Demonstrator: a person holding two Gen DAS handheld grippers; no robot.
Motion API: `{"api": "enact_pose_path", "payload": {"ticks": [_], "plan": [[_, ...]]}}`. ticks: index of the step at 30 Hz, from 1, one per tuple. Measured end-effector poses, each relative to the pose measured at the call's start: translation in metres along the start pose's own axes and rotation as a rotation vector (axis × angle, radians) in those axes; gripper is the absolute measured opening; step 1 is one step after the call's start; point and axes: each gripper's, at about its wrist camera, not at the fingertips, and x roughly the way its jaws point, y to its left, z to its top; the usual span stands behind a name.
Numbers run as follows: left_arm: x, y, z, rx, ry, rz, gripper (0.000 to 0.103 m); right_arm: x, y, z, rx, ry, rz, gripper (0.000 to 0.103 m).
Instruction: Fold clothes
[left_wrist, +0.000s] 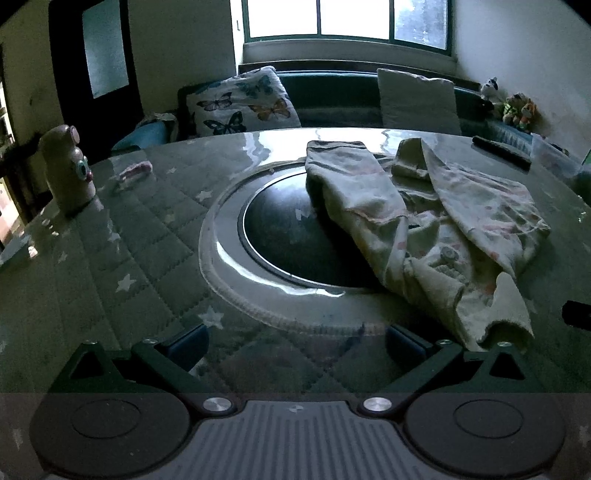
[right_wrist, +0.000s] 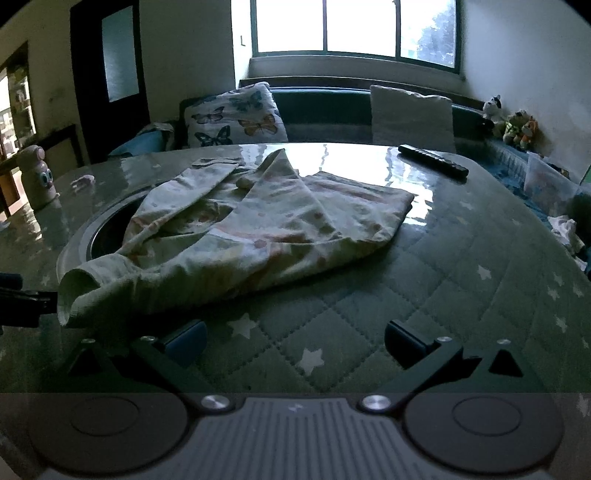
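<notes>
Table (right_wrist: 461, 266): garment (right_wrist: 258, 229) lies on it, crumpled, partly over the round inset (left_wrist: 280, 243) at the table's centre, its cuff end nearest the cameras. Left gripper (left_wrist: 295, 339) stands before the inset, garment to its right. Right gripper (right_wrist: 295, 343) stands before the garment, which lies ahead and to its left. Remote control (right_wrist: 432, 159) lies on the far right of the table, behind the garment, apart from it. Bottle (left_wrist: 68, 171) stands at the far left edge. Sofa (left_wrist: 332, 99) runs behind the table, under the window (left_wrist: 347, 18); two cushions on it, butterfly cushion (left_wrist: 240, 103) left of plain cushion (left_wrist: 417, 98). Soft toys (right_wrist: 513, 123) sit at the sofa's right end
</notes>
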Motion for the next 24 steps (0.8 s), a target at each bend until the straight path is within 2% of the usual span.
{"api": "enact_pose_path", "payload": {"ticks": [24], "plan": [[0.021,-0.013,0.033,0.053,-0.002,-0.002,0.103,0.025,0.001,0.034,-0.039,0.006,0.031,0.103]]}}
